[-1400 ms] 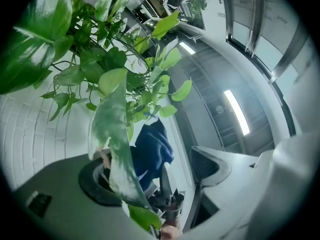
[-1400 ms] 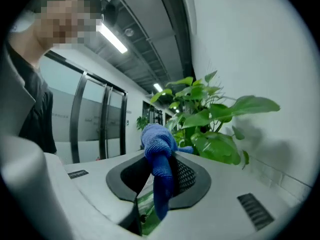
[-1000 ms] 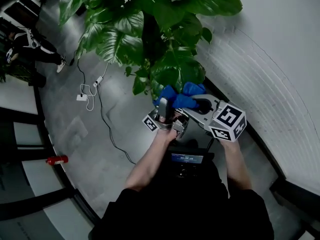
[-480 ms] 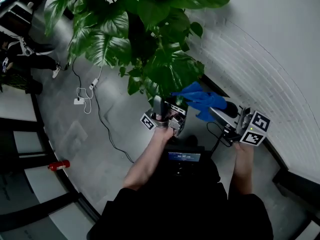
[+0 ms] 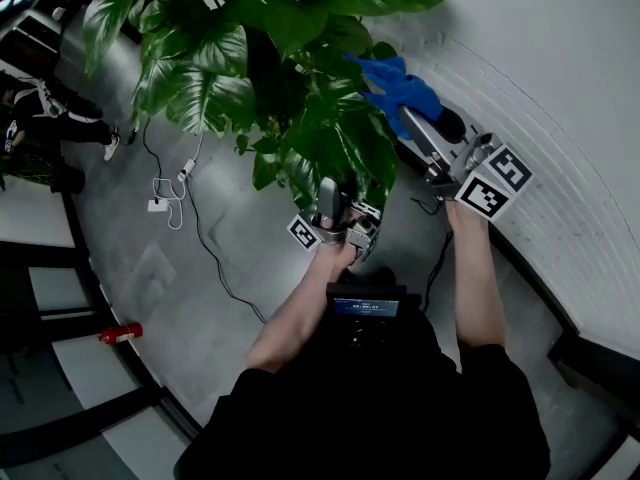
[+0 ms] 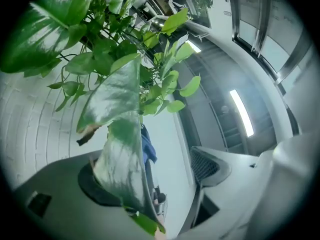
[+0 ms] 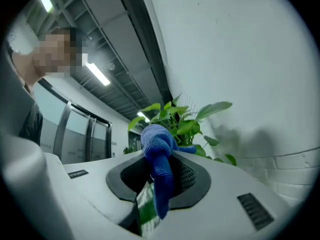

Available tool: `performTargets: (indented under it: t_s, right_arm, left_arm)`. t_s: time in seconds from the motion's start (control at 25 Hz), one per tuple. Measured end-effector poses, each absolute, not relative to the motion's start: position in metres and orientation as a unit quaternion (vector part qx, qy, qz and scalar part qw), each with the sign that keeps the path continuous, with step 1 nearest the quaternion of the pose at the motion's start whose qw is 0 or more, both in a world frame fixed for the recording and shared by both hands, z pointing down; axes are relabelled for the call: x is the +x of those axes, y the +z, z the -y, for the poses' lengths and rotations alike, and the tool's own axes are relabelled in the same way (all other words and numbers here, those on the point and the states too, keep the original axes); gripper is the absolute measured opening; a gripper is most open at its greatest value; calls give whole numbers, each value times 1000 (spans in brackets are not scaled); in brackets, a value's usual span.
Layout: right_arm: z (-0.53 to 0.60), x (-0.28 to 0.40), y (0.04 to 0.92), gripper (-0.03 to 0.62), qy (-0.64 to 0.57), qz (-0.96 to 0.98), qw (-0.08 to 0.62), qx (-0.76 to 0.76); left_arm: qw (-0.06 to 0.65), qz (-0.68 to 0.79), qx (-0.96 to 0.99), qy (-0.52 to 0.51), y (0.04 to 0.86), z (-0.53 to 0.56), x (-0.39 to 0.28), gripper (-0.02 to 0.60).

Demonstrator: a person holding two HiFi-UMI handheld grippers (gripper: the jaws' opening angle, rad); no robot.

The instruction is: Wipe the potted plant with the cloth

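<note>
You're standing next to a white brick wall [image 5: 560, 88] with a black skirting strip [image 5: 530, 283] along its foot. A smooth grey floor [image 5: 200, 298] with a dull sheen spreads away from the wall. Well apart from the wall, a white power adapter [image 5: 160, 205] lies on the floor, and a thin black cable [image 5: 213, 258] trails past it. Farther from the wall, a small red object [image 5: 118, 333] rests beside a dark-framed glass partition [image 5: 60, 298]. A person [image 5: 45, 118] is in the corner farthest from the wall. Strip lights [image 6: 242, 112] glow on the ceiling overhead.
</note>
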State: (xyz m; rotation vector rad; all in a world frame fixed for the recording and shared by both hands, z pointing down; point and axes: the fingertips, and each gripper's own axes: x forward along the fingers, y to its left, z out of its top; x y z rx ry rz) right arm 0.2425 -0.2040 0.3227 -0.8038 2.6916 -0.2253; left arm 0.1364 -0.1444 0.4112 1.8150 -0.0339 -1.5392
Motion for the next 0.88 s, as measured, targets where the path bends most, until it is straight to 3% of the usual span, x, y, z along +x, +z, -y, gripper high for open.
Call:
performTargets:
  t_s: [0.2, 0.88]
  right_arm:
    - [202, 204, 401, 95, -163, -952, 82, -245]
    - [97, 205, 436, 95, -220, -957, 76, -175]
  left_arm:
    - [368, 13, 707, -604, 406, 145, 134, 420]
    - [367, 28, 701, -611, 407, 141, 127, 420]
